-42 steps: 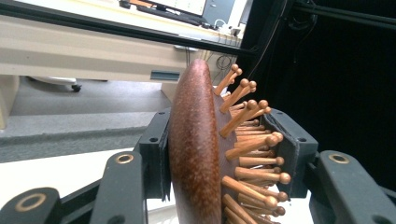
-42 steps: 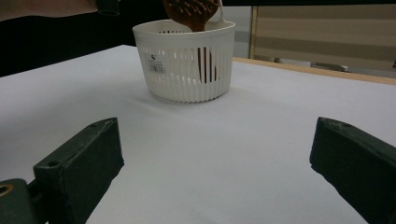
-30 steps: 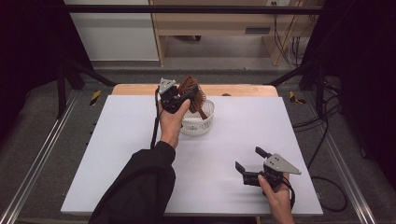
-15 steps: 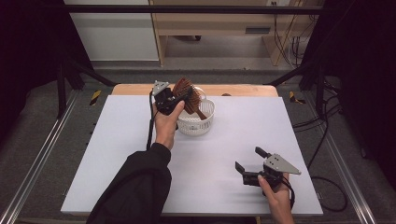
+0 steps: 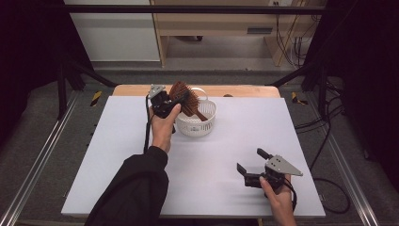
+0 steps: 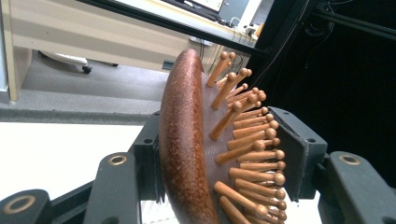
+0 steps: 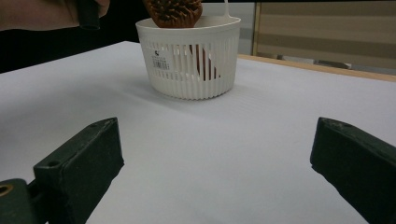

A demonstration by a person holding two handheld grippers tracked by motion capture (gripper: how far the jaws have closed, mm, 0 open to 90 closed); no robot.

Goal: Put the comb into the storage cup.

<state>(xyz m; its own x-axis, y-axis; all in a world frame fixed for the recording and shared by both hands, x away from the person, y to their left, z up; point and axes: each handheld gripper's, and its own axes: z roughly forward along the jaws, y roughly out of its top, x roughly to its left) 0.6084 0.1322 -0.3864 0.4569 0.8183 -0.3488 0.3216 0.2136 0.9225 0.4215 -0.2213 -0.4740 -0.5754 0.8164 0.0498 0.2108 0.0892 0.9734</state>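
My left tongs [image 6: 219, 186] hide the lower part of the brush [image 6: 187, 140] head; its handle is cut off at the bottom edge. In the right gripper view the brush top is cropped, and its handle shows only dimly through the basket [image 7: 191, 60] slats. The basket's label print is too small to read.

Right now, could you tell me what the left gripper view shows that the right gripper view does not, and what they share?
The left gripper view alone shows the left gripper clamped on the wooden hairbrush, one jaw on its smooth back, the other on the round-tipped pins. The right gripper view alone shows the white slotted basket, a small label on its wall, and the open right gripper. Both show the brush and the white table.
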